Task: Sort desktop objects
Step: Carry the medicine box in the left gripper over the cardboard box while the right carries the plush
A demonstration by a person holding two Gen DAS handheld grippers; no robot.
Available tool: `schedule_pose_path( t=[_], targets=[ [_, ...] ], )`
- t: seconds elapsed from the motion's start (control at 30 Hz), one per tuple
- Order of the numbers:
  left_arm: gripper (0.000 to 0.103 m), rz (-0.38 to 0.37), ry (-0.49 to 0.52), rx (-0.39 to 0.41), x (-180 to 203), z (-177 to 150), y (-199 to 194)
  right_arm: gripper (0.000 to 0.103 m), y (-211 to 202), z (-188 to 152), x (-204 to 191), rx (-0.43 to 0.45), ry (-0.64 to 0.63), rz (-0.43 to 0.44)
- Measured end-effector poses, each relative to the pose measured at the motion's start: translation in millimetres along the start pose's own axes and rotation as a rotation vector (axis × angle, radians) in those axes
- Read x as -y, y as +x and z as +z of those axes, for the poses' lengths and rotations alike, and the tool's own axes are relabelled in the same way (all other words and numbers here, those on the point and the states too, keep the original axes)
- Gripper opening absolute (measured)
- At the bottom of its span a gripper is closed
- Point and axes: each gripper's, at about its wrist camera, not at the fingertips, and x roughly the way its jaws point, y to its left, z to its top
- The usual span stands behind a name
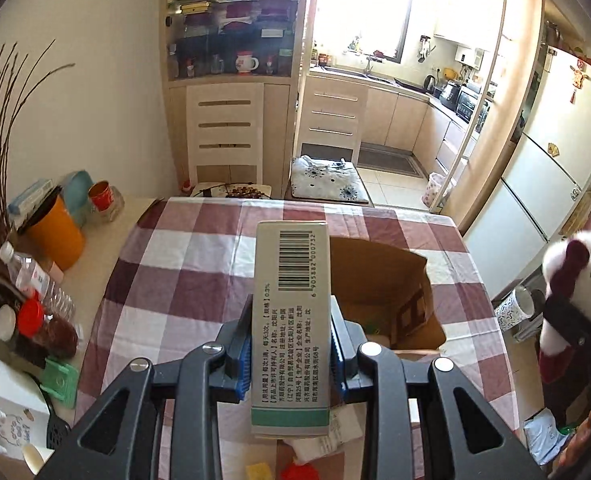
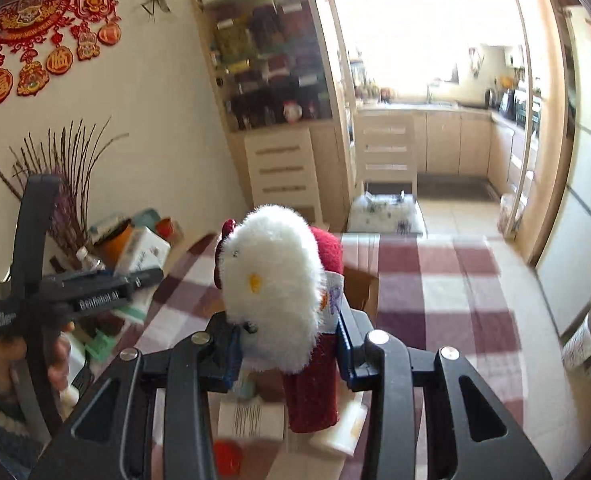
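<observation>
**Both grippers loaded above the checked surface**

Left gripper (image 1: 290, 354): jaws clamped on a grey medicine box (image 1: 291, 320), upright, barcode toward 12 o'clock, over the checked surface (image 1: 183, 264). Open cardboard box (image 1: 391, 300) at its 1 o'clock. Right gripper (image 2: 289, 354): jaws clamped on a white-and-red plush toy (image 2: 275, 284), held aloft.

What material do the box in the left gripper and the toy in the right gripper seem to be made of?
The medicine box, held in the left gripper, looks like thin printed cardboard with a matte finish: flat faces, sharp folded edges, barcode and text. The plush toy, held in the right gripper, seems to be soft synthetic fabric: fluffy white pile and red fleece-like cloth.
</observation>
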Motion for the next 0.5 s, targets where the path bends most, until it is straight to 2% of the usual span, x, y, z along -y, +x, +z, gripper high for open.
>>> schedule_pose_path(
  t=[0.23, 0.5],
  targets=[
    [0.03, -0.016, 0.049, -0.013, 20, 24, 15, 0.038, 24, 24, -14, 0.034, 0.0, -0.025],
    [0.031, -0.032, 0.072, -0.076, 34, 39, 45, 0.039, 51, 27, -16, 0.021, -0.007, -0.066]
  ],
)
